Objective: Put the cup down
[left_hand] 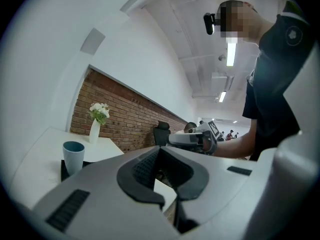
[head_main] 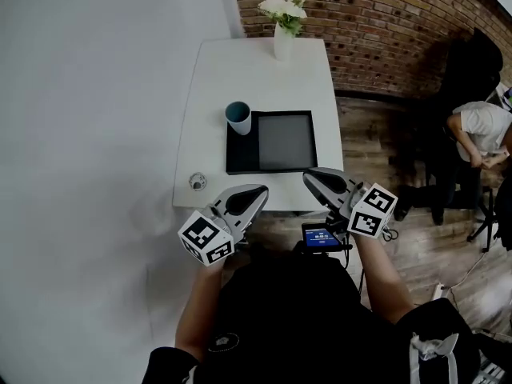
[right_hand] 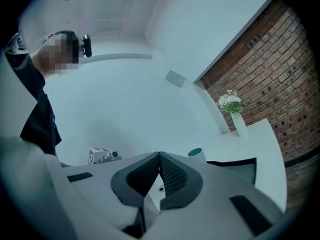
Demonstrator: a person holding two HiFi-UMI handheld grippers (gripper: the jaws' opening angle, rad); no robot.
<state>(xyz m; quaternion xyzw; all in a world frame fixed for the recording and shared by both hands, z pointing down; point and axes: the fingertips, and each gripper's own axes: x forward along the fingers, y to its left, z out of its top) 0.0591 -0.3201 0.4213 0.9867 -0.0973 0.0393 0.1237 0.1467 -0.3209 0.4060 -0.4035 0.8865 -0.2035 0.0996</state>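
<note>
A teal cup (head_main: pixel 238 118) stands upright on the far left corner of a black tray (head_main: pixel 240 165) on the white table (head_main: pixel 240 70). It also shows in the left gripper view as the cup (left_hand: pixel 73 156) and, partly hidden behind the jaws, in the right gripper view as the cup (right_hand: pixel 196 154). My left gripper (head_main: pixel 258 190) hovers at the table's near edge, shut and empty. My right gripper (head_main: pixel 308 174) hangs beside it over the tray's near right corner, also shut with nothing in it. Both are well short of the cup.
A white vase with flowers (head_main: pixel 284 42) stands at the table's far edge by the brick wall. A small round object (head_main: pixel 198 182) lies near the front left corner. To the right, a person (head_main: pixel 480 134) bends beside a black chair (head_main: pixel 472 62) on the wooden floor.
</note>
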